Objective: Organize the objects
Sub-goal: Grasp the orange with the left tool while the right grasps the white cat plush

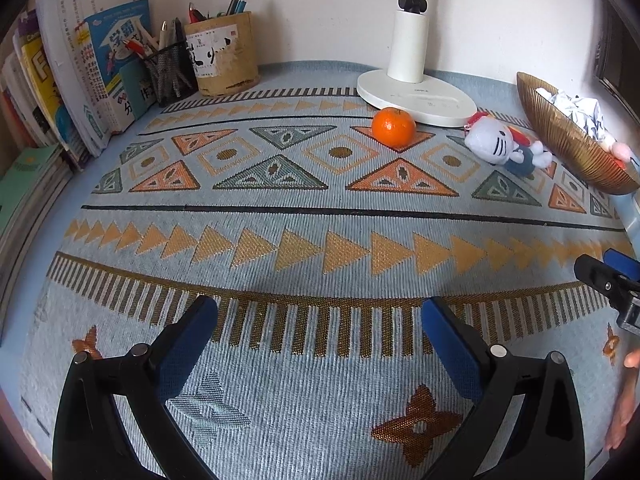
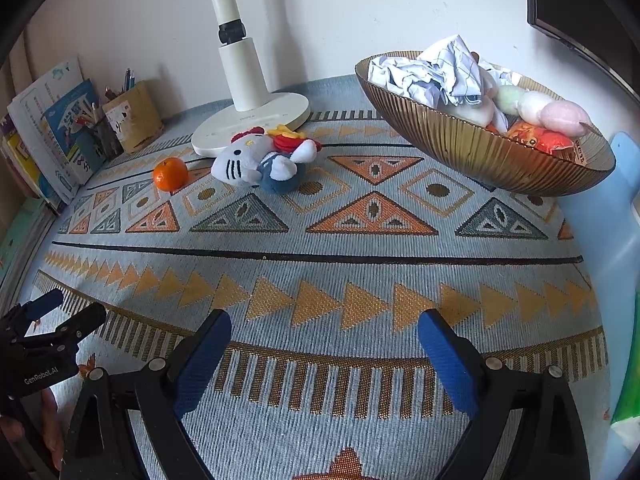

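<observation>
Both of my grippers hover above the patterned table mat (image 1: 280,216), the left gripper (image 1: 320,320) and the right gripper (image 2: 324,336) each with jaws spread wide and nothing between them. The loose things to tidy lie at the far side: a mandarin (image 1: 393,126) just beside the lamp base (image 1: 416,96), and a white cat plush toy (image 2: 260,162) lying on its side against that base, near the ribbed amber bowl (image 2: 472,148). As I judge it, the mandarin is the risky pick: round and free on the weave, it could roll away from a jaw that meets it off-centre, toward the lamp or the pen holders (image 1: 200,64). The bowl is already heaped with crumpled paper (image 2: 436,72) and soft snacks, so anything dropped on top may slide back out. A wide reach could also clip the lamp post (image 2: 232,32).
</observation>
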